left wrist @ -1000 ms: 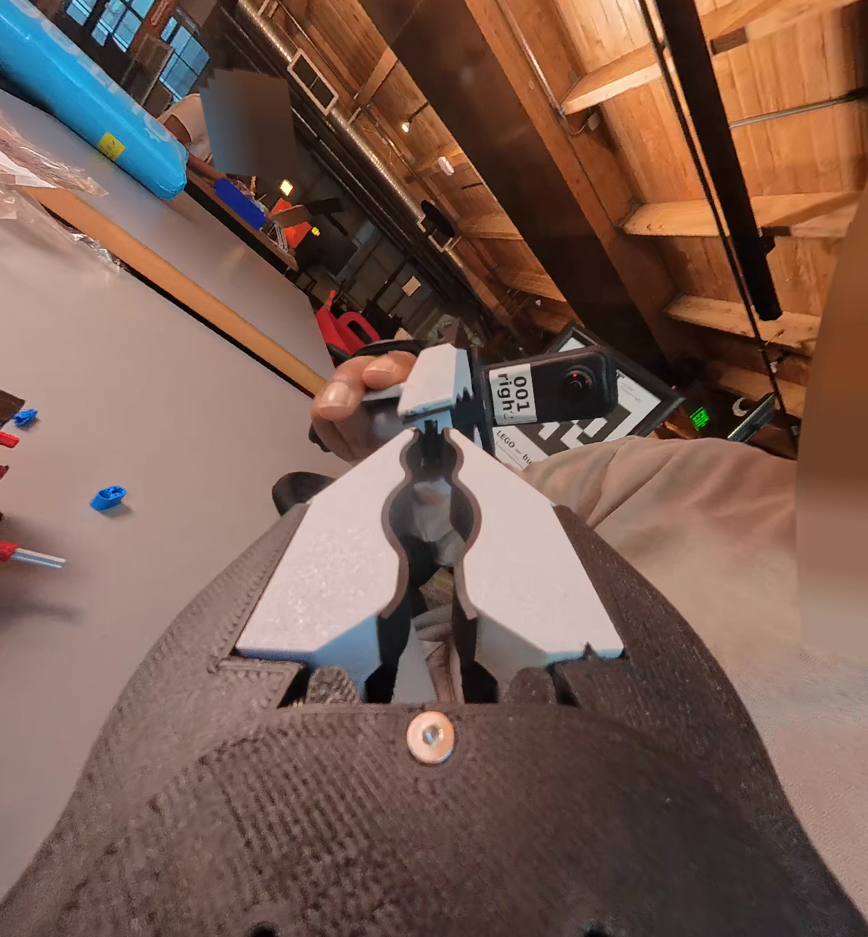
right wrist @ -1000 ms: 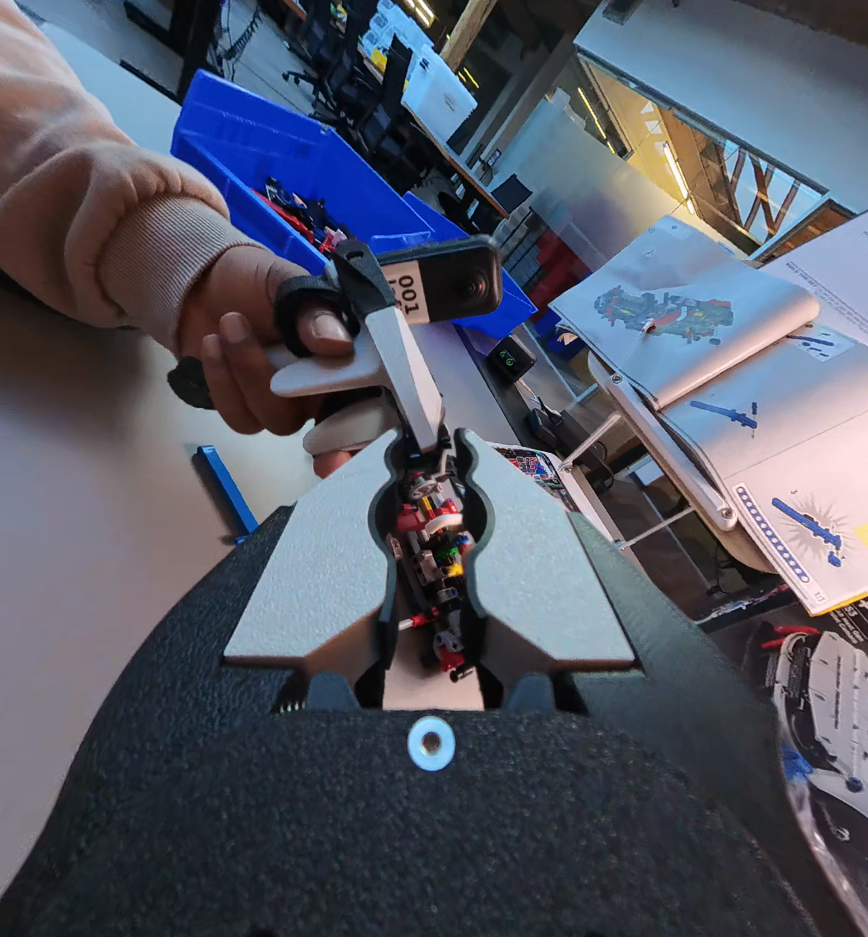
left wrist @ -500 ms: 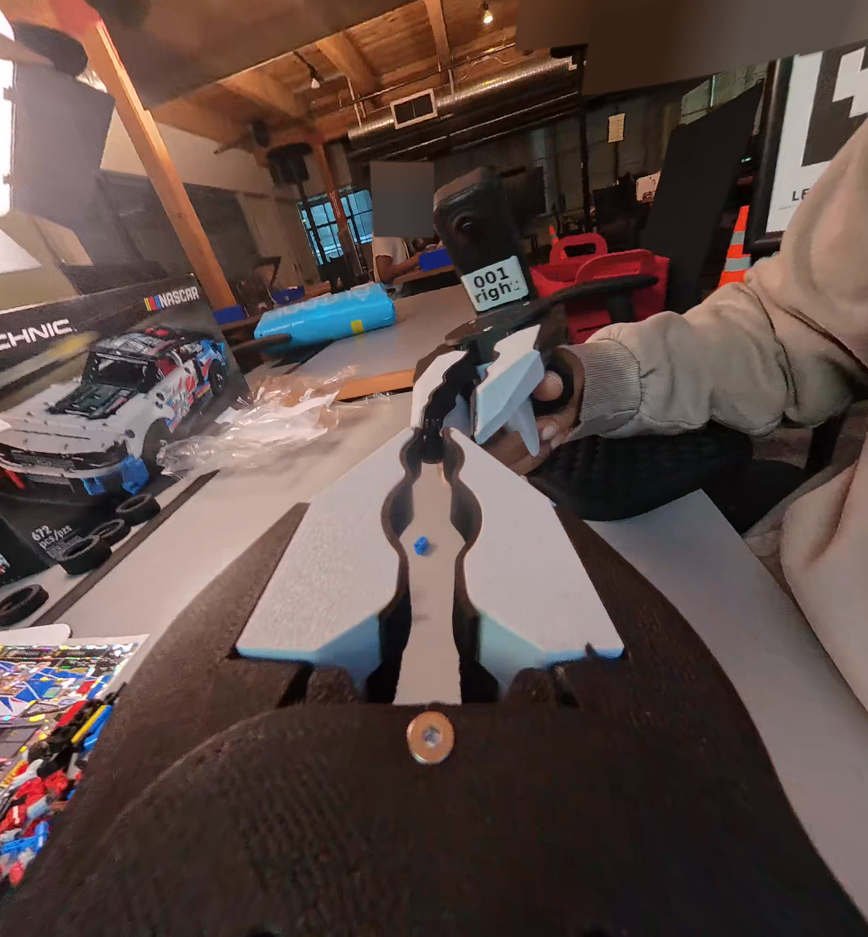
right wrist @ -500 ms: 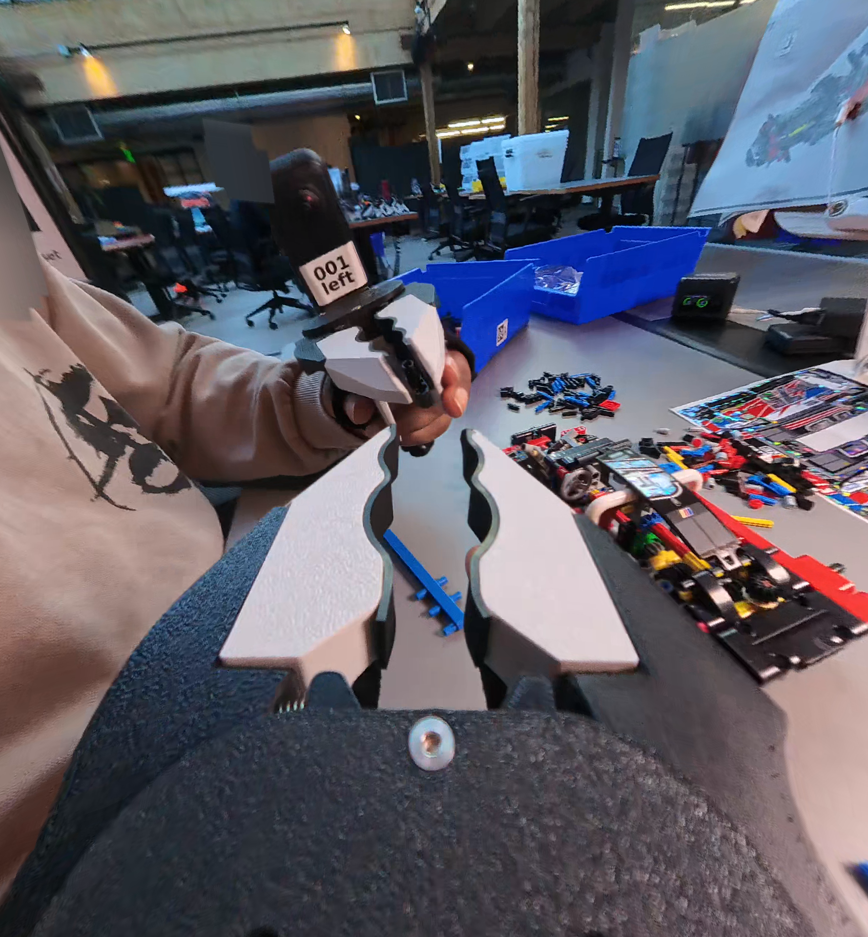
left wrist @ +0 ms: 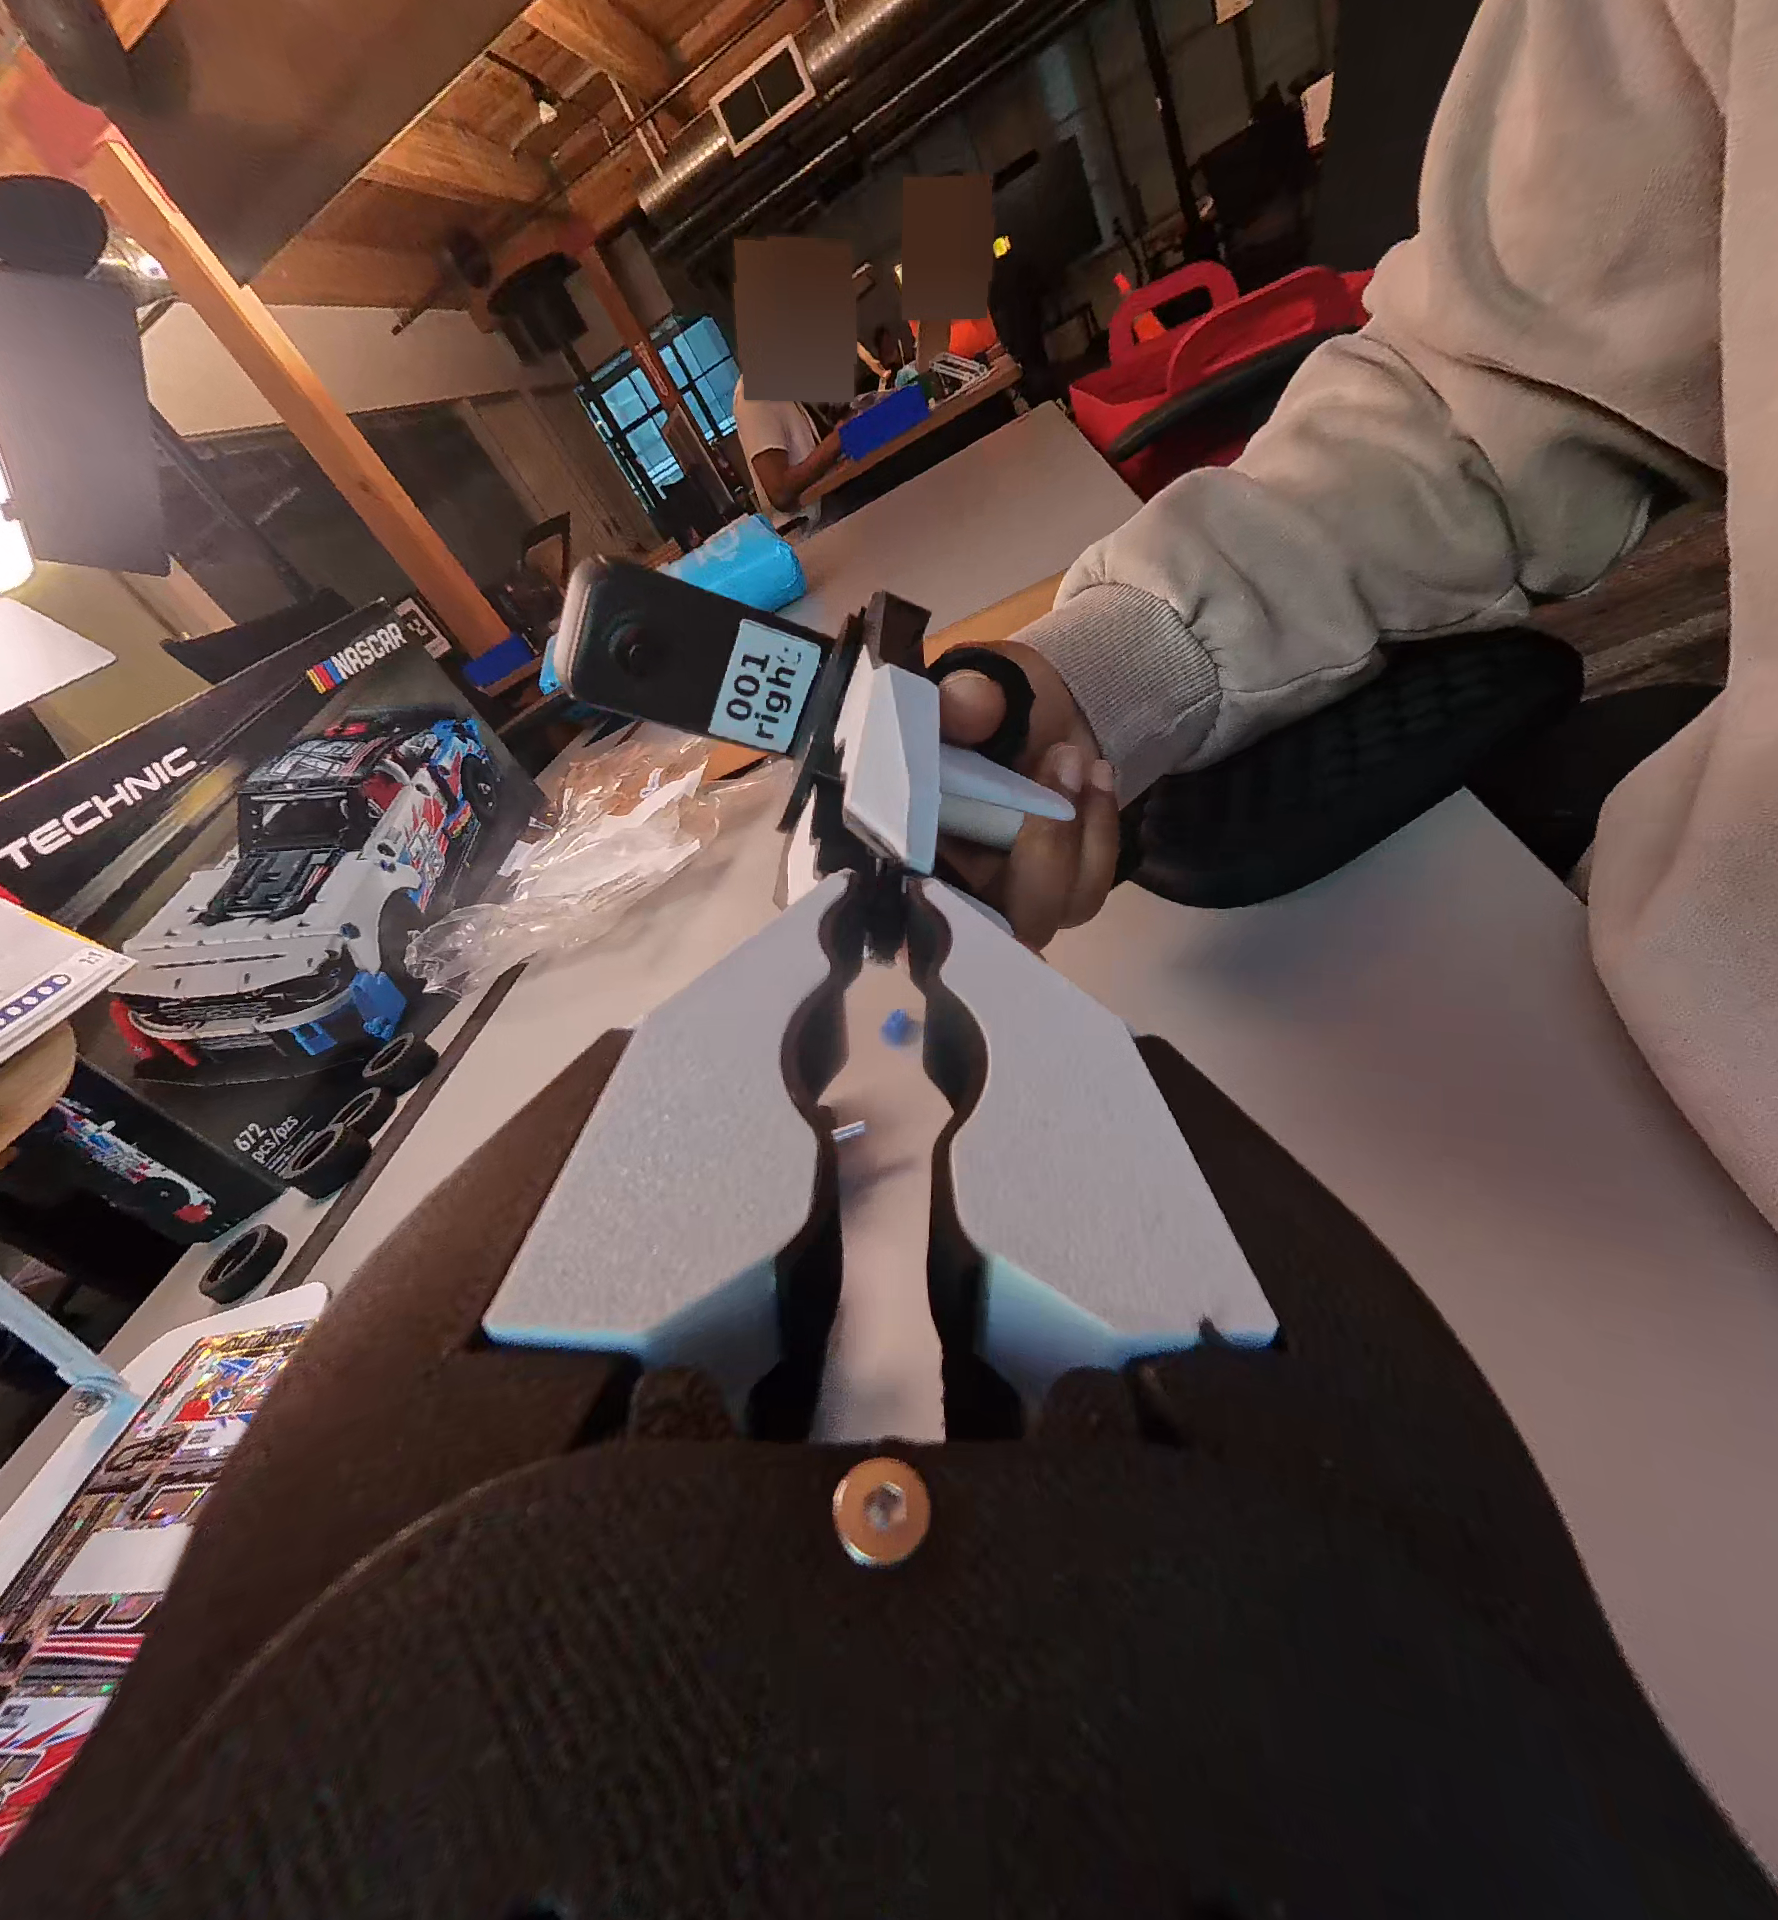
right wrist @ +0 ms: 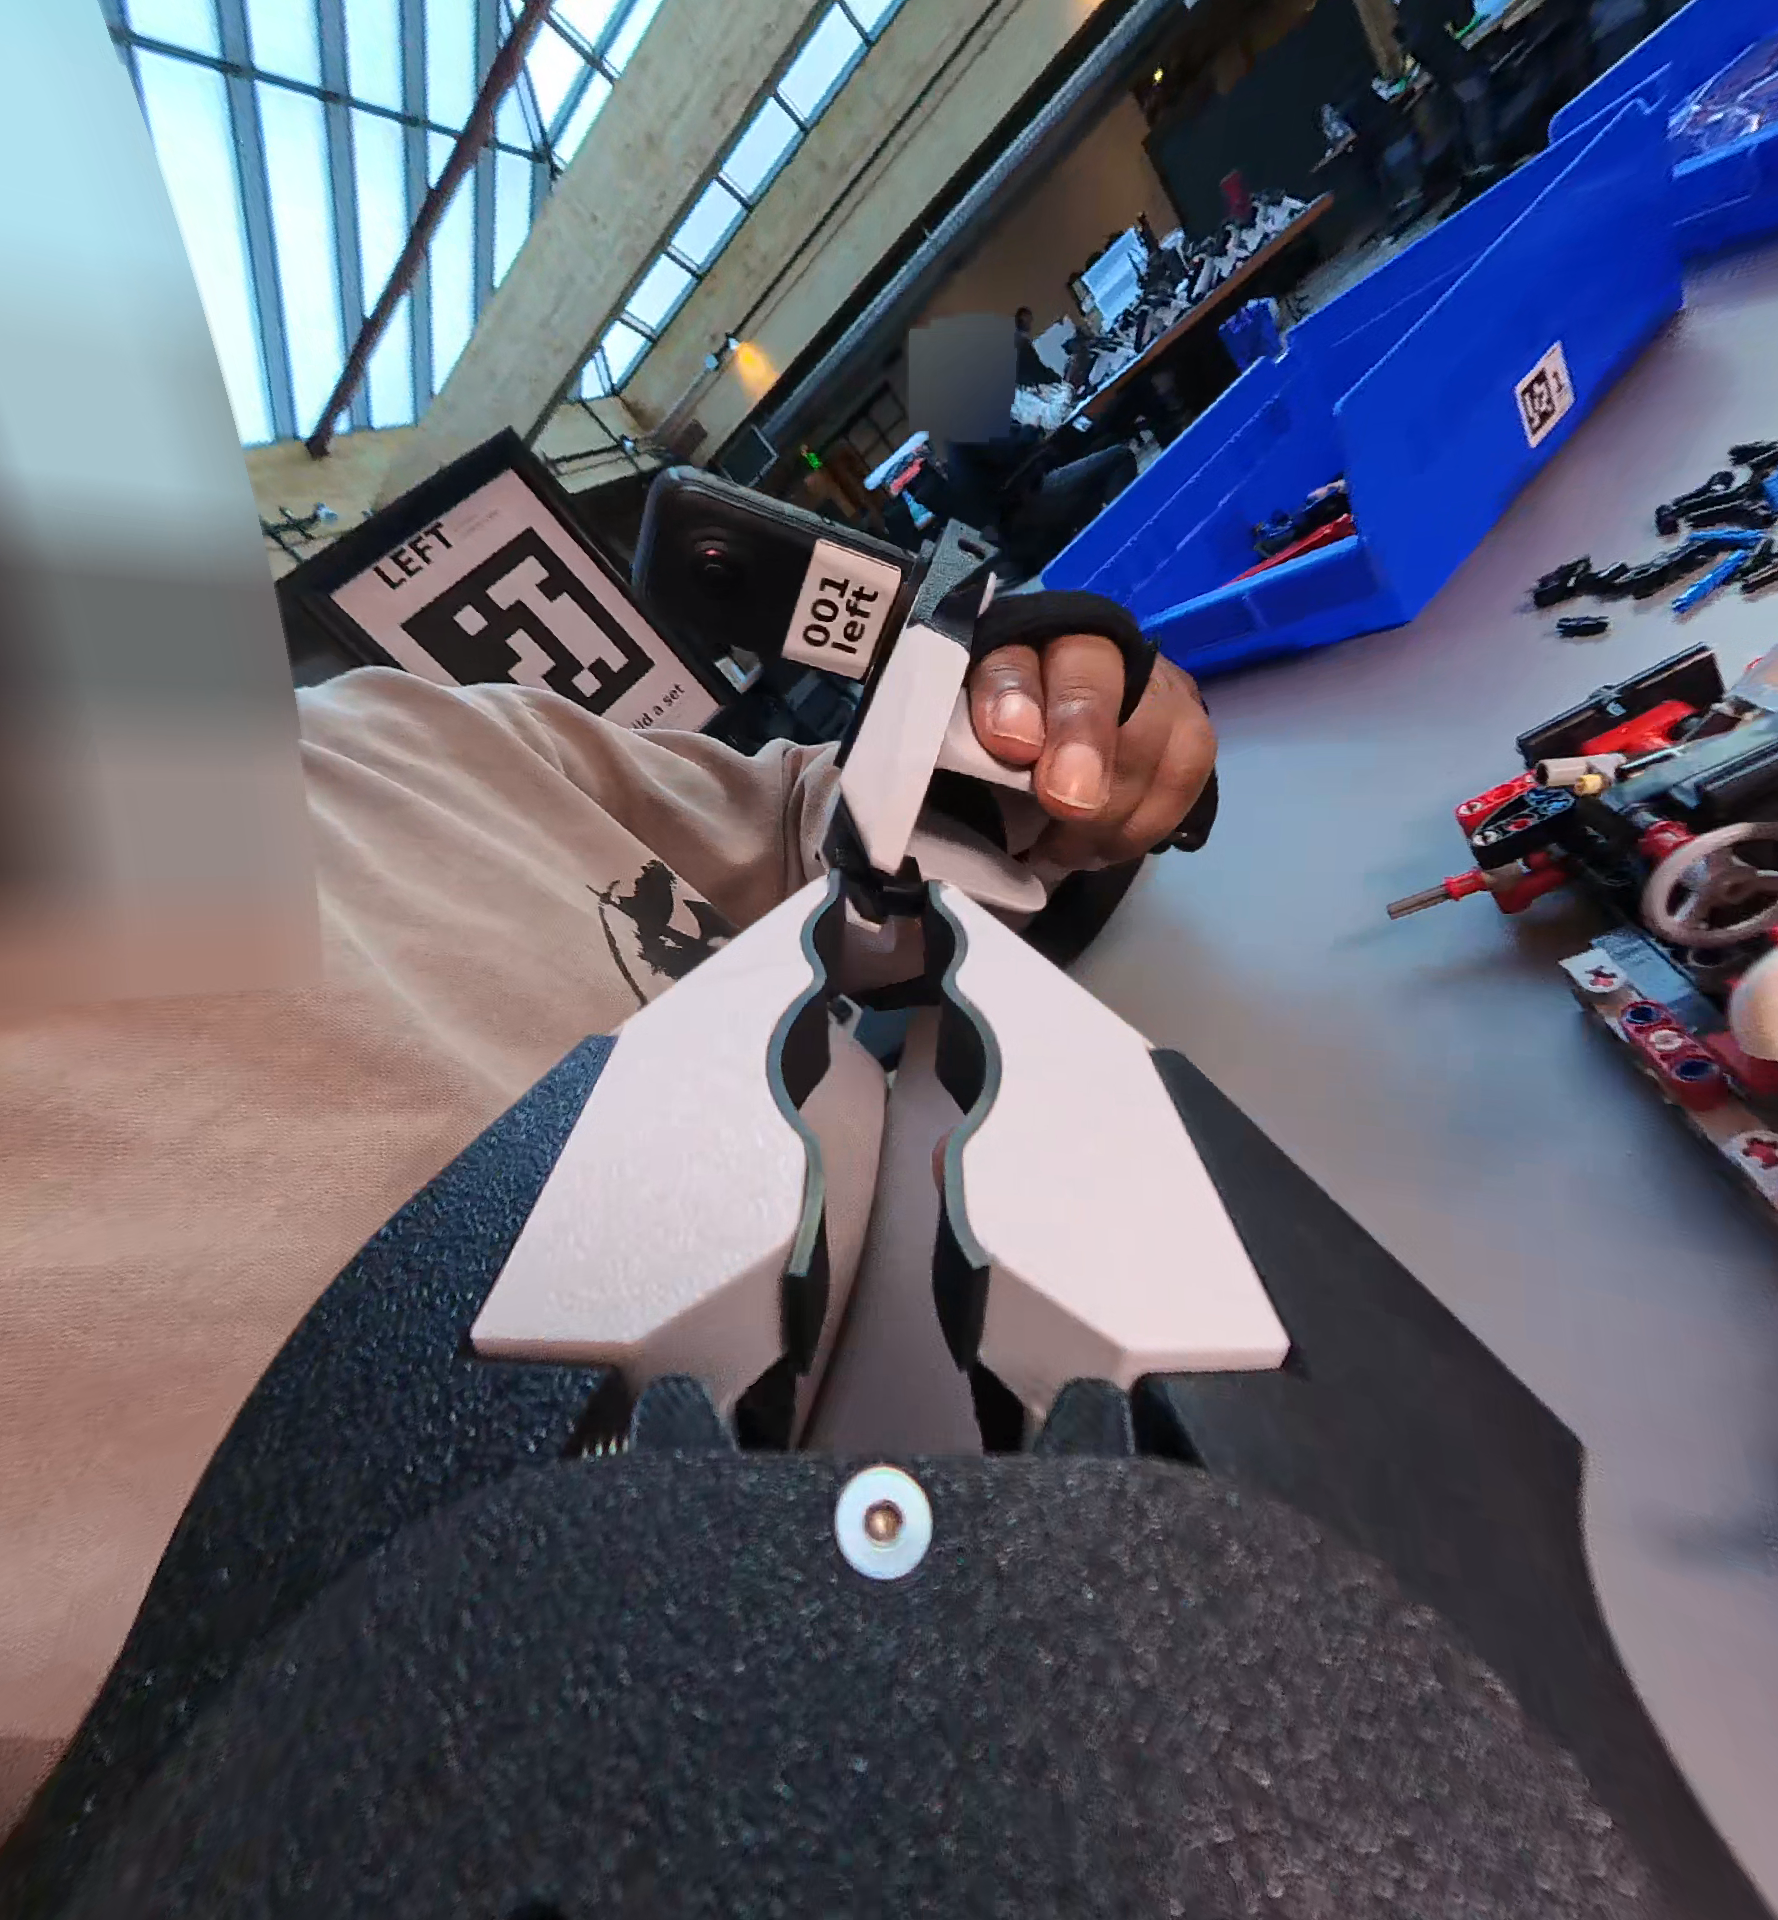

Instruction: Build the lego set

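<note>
My left gripper (left wrist: 880, 899) and right gripper (right wrist: 880, 894) meet tip to tip above the grey table (left wrist: 1280, 1091), close to the person's chest. A small black piece (left wrist: 880, 940) sits between the tips; it also shows in the right wrist view (right wrist: 869, 899). The left jaws are closed on it. The right jaws stand narrowly apart around it. The right gripper (left wrist: 864, 857) points down at the left one's tips. The part-built red and black car chassis (right wrist: 1716, 862) lies on the table to the right.
A small blue piece (left wrist: 897, 1027) and a grey pin (left wrist: 849, 1132) lie under the grippers. The set's box (left wrist: 272, 831), loose tyres (left wrist: 241, 1262), plastic bags (left wrist: 604, 831) and a sticker sheet (left wrist: 85, 1558) are left. Blue bins (right wrist: 1487, 416) and loose pieces (right wrist: 1747, 520) are far right. The tips of both grippers are at nearly the same place.
A second ago the right gripper held the chassis; it let go, opened, and has now narrowed onto the small piece at the left gripper's tips. Both grippers tilted and came together.
</note>
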A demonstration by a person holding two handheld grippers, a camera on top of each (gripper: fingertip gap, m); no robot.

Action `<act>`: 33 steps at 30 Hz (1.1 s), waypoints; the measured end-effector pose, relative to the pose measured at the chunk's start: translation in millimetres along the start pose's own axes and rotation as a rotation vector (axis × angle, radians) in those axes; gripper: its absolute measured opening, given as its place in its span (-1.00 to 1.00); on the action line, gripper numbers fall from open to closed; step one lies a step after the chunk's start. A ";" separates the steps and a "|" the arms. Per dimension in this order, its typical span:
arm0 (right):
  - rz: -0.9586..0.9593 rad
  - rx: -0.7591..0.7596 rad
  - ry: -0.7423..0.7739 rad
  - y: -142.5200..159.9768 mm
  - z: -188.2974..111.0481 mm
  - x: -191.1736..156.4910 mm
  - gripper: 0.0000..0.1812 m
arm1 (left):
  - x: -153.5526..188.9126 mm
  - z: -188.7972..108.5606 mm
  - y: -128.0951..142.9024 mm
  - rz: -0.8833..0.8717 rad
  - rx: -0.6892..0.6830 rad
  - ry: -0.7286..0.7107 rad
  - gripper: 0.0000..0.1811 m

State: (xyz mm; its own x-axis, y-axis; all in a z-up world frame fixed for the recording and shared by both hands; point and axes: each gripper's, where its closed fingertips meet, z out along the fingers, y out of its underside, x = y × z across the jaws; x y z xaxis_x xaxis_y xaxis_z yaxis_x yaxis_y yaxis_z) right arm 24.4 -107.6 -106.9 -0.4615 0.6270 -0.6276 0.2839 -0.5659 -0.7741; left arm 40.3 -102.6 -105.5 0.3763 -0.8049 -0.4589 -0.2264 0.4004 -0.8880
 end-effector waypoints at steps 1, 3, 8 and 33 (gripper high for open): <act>0.013 0.010 -0.015 -1.2 -0.2 0.6 -0.90 | -0.3 -0.4 0.5 -0.006 0.003 0.005 -0.94; 0.022 0.004 -0.025 0.4 -0.2 3.8 -0.93 | -0.1 -1.6 4.6 -0.042 -0.004 0.028 -0.94; -0.309 -0.092 0.168 11.6 -1.6 32.1 -0.94 | -0.6 -7.6 38.5 -0.478 -0.116 0.151 -0.77; -0.761 -0.347 0.459 34.8 -4.9 65.3 -0.91 | 4.8 -18.5 68.1 -0.472 -0.304 0.130 -0.84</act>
State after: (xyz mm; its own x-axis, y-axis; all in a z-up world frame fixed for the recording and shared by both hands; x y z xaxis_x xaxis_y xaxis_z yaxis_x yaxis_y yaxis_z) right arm 8.3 -83.7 -175.3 -0.2714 0.9522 0.1399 0.3113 0.2244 -0.9234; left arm 10.1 -87.3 -167.6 0.3898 -0.9209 0.0098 -0.3158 -0.1436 -0.9379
